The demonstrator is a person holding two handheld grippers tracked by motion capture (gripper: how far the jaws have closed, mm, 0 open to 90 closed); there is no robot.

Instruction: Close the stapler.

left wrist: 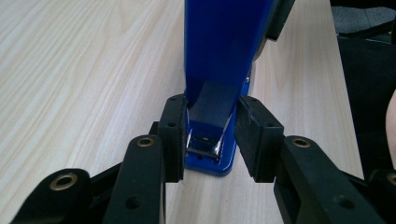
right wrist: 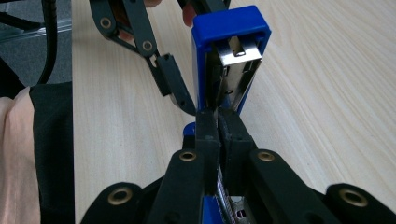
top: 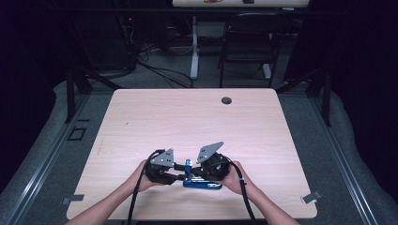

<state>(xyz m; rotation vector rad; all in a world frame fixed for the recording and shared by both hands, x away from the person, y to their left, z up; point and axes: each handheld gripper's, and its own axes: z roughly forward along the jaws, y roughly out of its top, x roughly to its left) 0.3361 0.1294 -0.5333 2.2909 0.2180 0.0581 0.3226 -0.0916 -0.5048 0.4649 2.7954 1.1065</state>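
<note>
A blue stapler (top: 202,183) lies near the table's front edge, its top arm (left wrist: 224,42) swung up. In the left gripper view my left gripper (left wrist: 211,135) flanks the stapler's front end, with both pads against the sides of the blue body (left wrist: 210,105). My right gripper (right wrist: 218,128) comes from the opposite side. Its jaws are almost together, pinched on the thin metal staple rail (right wrist: 223,205) below the raised arm (right wrist: 231,28). In the high view the left gripper (top: 182,171) and right gripper (top: 194,174) meet over the stapler, a hand behind each.
The light wooden table (top: 187,117) has a round cable hole (top: 226,100) near its far edge. A black chair (top: 248,42) and a desk leg (top: 194,47) stand beyond it. Grey floor with metal rails surrounds the table.
</note>
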